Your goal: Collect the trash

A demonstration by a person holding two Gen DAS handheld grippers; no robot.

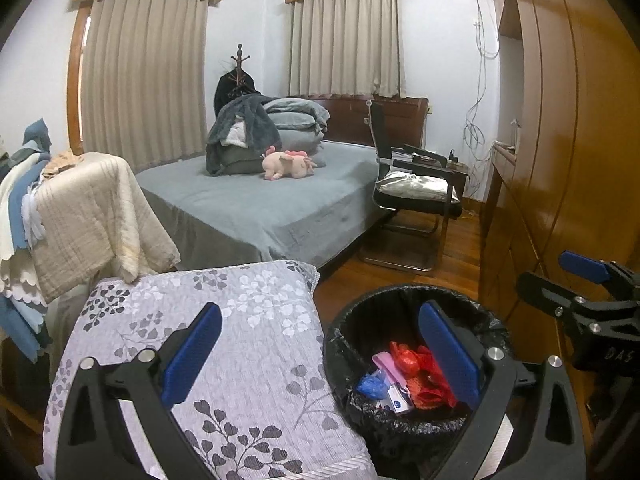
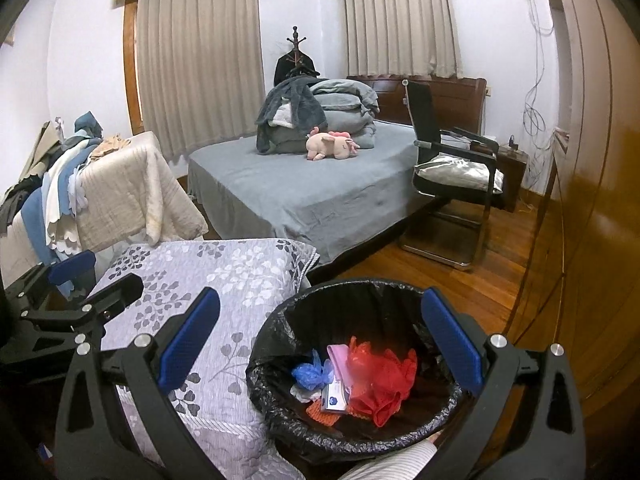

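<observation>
Bag (image 2: 280, 412): thin black liner, soft, light, tears easily
Hold: gather rim, lift from bin
Left gripper (image 1: 320, 356): spread, empty
Right gripper (image 2: 320, 340): spread, empty

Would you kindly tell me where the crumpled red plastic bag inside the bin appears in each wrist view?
Left wrist: the crumpled red plastic bag lies low right of centre, beside the open left gripper's right finger.
Right wrist: the bag lies low centre, between the open right gripper's fingers.
Shared landmark: the pink plush toy on the grey bed.
</observation>
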